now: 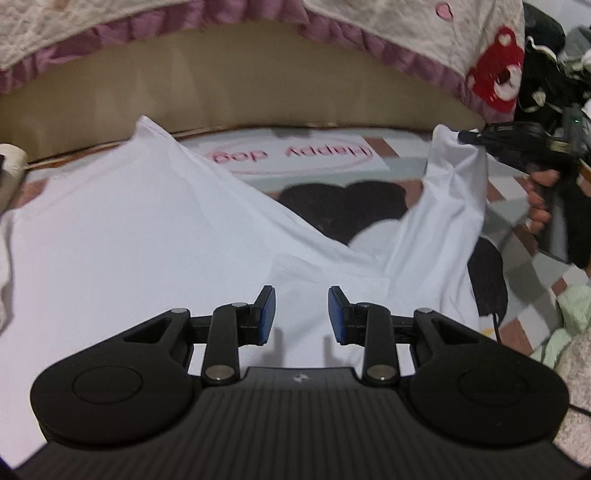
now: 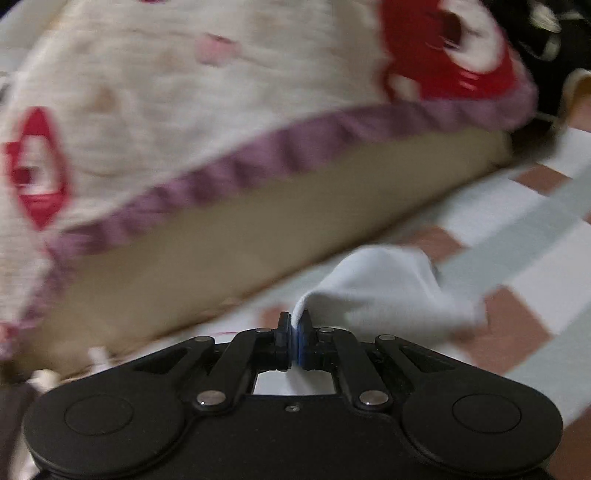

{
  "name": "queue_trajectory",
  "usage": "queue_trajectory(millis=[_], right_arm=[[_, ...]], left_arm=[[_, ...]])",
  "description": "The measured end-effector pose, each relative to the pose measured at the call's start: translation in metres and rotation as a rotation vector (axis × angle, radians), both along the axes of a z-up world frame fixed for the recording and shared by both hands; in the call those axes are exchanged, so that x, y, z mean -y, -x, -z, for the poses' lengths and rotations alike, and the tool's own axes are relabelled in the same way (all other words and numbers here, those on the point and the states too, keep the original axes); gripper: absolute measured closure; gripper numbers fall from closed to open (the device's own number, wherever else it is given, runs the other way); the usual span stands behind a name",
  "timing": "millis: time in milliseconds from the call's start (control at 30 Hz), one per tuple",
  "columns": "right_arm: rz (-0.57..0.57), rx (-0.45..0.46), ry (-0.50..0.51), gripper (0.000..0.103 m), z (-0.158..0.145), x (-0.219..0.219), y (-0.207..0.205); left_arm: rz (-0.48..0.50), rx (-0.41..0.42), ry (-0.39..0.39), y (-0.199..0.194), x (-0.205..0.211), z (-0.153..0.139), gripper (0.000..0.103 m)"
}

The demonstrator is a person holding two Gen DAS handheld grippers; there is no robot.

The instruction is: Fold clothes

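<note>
Here — left gripper [image 1: 302, 314]: jaws apart, above white shirt [image 1: 129, 240].
Right gripper [image 2: 294, 334]: jaws clamped on shirt corner — lifted.

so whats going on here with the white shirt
A person is folding a white garment spread on a patterned mat on the floor, next to a bed with a quilted cover. The right claw is shut on one end of the cloth and holds it lifted off the mat. The left claw is open, holds nothing, and hovers over the flat part of the garment. The fold looks under way, not finished.
</note>
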State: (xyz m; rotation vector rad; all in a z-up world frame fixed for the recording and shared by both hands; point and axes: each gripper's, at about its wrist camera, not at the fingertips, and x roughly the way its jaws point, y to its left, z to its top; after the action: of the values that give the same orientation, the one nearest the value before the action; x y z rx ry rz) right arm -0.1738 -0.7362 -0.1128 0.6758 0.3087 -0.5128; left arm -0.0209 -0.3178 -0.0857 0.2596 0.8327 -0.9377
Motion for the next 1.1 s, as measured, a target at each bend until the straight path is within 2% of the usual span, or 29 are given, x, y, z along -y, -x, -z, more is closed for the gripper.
queue_trajectory(millis=[233, 367, 433, 467, 567, 600, 633, 667, 700, 733, 867, 967, 1067, 1100], right_arm=[[-0.277, 0.199, -0.03, 0.097, -0.067, -0.116, -0.019], [-0.489, 0.241, -0.039, 0.097, -0.08, -0.205, -0.038], [-0.599, 0.14, -0.037, 0.097, -0.068, -0.236, -0.052], [-0.653, 0.086, -0.035, 0.097, -0.062, -0.252, -0.059], [-0.813, -0.076, -0.03, 0.087, -0.043, -0.299, -0.079], [-0.866, -0.131, -0.028, 0.07, -0.037, -0.314, -0.086], [-0.854, -0.131, 0.002, 0.046, -0.042, -0.314, -0.078], [-0.836, -0.128, 0.035, 0.038, -0.049, -0.312, -0.068], [-0.819, -0.124, 0.067, 0.035, -0.055, -0.31, -0.059], [-0.801, -0.121, 0.1, 0.035, -0.061, -0.308, -0.05], [-0.591, -0.336, 0.137, 0.035, -0.042, -0.287, -0.027], [-0.44, -0.485, 0.14, 0.035, -0.029, -0.272, -0.015], [-0.415, -0.442, 0.043, 0.035, -0.03, -0.258, -0.01], [-0.417, -0.449, 0.044, 0.035, -0.029, -0.259, -0.011]], left_arm=[[-0.059, 0.032, 0.083, -0.01, -0.031, -0.027, 0.072], [-0.161, 0.004, 0.163, -0.023, -0.074, -0.042, 0.069], [-0.22, -0.018, 0.161, -0.03, -0.096, -0.04, 0.069], [-0.255, -0.019, 0.136, -0.033, -0.105, -0.037, 0.069], [-0.303, -0.037, 0.098, -0.038, -0.125, -0.025, 0.069], [-0.297, -0.061, 0.105, -0.038, -0.13, -0.021, 0.069], [-0.281, -0.075, 0.111, -0.037, -0.131, -0.019, 0.069], [-0.265, -0.089, 0.116, -0.036, -0.131, -0.016, 0.068], [-0.242, -0.092, 0.113, -0.033, -0.129, -0.015, 0.064], [-0.214, -0.084, 0.105, -0.03, -0.125, -0.012, 0.062], [-0.112, -0.084, 0.075, -0.016, -0.105, 0.0, 0.061], [-0.027, -0.115, 0.048, -0.006, -0.085, 0.01, 0.055], [0.057, -0.098, -0.014, 0.007, -0.061, 0.019, 0.049], [0.088, -0.084, -0.036, 0.008, -0.051, 0.023, 0.047]])
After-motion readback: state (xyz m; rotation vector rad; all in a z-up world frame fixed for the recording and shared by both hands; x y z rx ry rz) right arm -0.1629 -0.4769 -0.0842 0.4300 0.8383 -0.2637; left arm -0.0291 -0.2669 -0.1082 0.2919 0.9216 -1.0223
